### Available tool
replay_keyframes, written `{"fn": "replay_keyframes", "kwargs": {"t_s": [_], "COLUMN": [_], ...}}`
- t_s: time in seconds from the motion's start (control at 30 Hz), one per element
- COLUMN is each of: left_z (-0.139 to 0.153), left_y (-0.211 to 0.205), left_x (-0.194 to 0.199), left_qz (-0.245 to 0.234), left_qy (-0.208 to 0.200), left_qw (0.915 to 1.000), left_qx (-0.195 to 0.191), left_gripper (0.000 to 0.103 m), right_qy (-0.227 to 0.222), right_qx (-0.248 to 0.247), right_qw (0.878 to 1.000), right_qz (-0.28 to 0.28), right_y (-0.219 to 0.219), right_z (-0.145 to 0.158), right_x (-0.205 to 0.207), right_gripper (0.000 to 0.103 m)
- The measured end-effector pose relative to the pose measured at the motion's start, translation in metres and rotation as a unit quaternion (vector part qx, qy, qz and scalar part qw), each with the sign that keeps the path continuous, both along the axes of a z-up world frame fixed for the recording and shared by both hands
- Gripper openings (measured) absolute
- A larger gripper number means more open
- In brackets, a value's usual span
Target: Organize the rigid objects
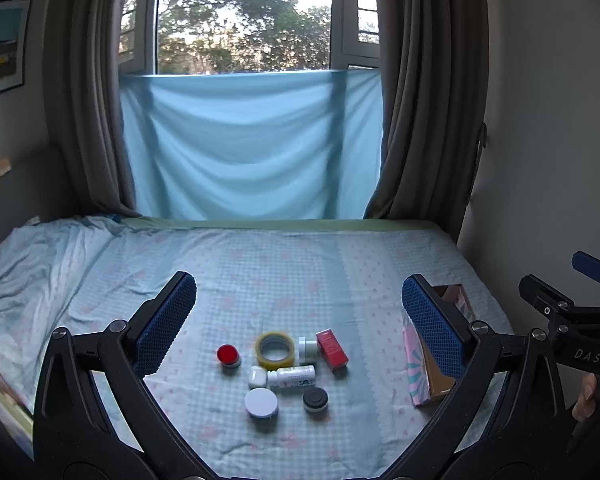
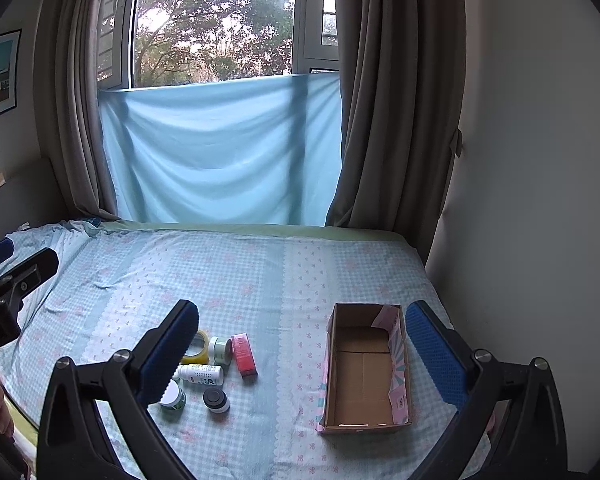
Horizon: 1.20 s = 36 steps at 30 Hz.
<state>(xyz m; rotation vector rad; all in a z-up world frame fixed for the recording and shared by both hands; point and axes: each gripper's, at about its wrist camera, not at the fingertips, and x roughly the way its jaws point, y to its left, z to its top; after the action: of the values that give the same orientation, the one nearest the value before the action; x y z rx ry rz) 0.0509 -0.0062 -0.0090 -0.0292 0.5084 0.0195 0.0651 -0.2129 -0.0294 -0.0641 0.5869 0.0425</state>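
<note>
Small items lie clustered on the bed: a red-lidded jar [image 1: 228,355], a tape roll [image 1: 275,349], a green-and-white jar [image 1: 307,349], a red box [image 1: 331,349], a white bottle [image 1: 291,377] on its side, an earbud case [image 1: 257,377], a white-lidded jar [image 1: 261,402] and a black-lidded jar [image 1: 315,399]. An open empty cardboard box [image 2: 363,372] sits to their right. My left gripper [image 1: 298,320] is open above the cluster. My right gripper [image 2: 300,350] is open, between the cluster and the box.
The bed [image 1: 260,264] has a light blue checked sheet, rumpled at the left. A wall [image 2: 540,200] runs along the bed's right side. Curtains [image 1: 420,120] and a blue cloth [image 1: 240,152] hang at the far end.
</note>
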Motion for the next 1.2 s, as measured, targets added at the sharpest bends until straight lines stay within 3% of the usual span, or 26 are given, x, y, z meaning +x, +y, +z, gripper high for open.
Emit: {"fn": "replay_keyframes", "kwargs": {"t_s": [0.67,0.87,1.0,1.2], "left_z": [-0.002,-0.005,-0.023,-0.087], "left_y": [-0.009,-0.002,0.023,0.09], "left_x": [-0.003,0.001,0.009,0.037], "left_qz": [0.005,0.035,0.071,0.091], "left_qy": [-0.001,0.018,0.046,0.12], "left_qw": [1.0,0.9992,0.9963,0.9882], "left_qx": [0.001,-0.005,-0.011,-0.027], "left_gripper": [0.103,0.103,0.103,0.103], "right_qy": [-0.012,-0.003,0.023,0.075], "right_qx": [0.003,0.013,0.027,0.027], "right_qw": [1.0,1.0,0.999,0.995], "right_qz": [0.003,0.016,0.041,0.059], "right_y": [-0.007,-0.021,-0.024,-0.006], "right_z": [0.002,0.0,-0.012,-0.06], "right_x": [-0.006,0.0,0.013,0.038], "right_gripper": [0.103,0.103,0.103,0.103]}}
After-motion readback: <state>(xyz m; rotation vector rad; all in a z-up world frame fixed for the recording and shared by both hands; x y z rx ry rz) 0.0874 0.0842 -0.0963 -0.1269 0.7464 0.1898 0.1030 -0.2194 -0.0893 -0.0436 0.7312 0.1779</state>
